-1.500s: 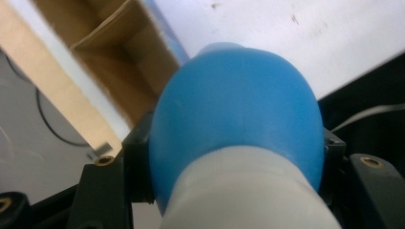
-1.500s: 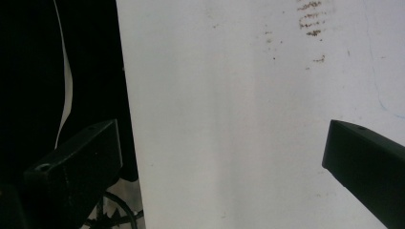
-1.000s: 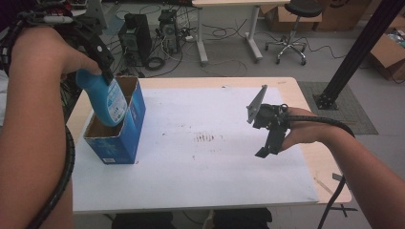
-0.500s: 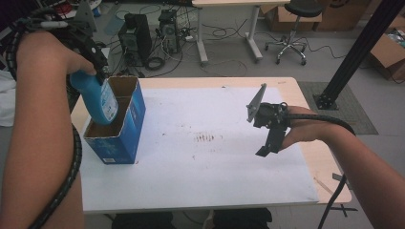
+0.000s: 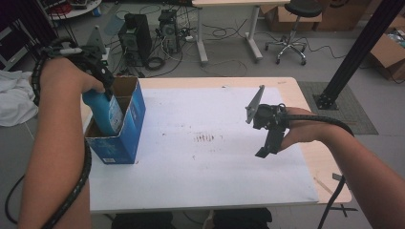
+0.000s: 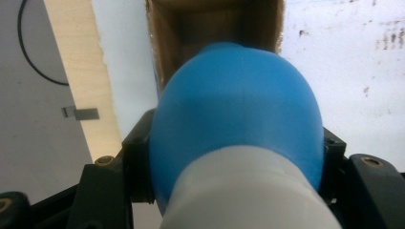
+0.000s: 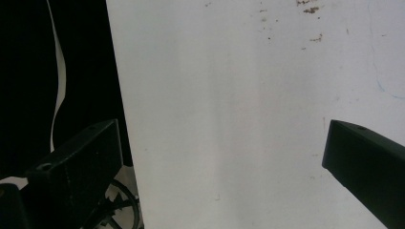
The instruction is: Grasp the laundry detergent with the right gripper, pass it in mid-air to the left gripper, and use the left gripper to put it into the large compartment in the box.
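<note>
Lifted a little higher out of the blue box (image 5: 125, 129) at the table's left edge: blue bottle (image 5: 102, 112), clamped in left gripper (image 5: 98, 78). Right gripper (image 5: 267, 143) wide apart, empty.

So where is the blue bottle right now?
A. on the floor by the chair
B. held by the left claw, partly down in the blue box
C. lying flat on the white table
B: the left claw grips the blue bottle, its lower part inside the open blue box.
</note>
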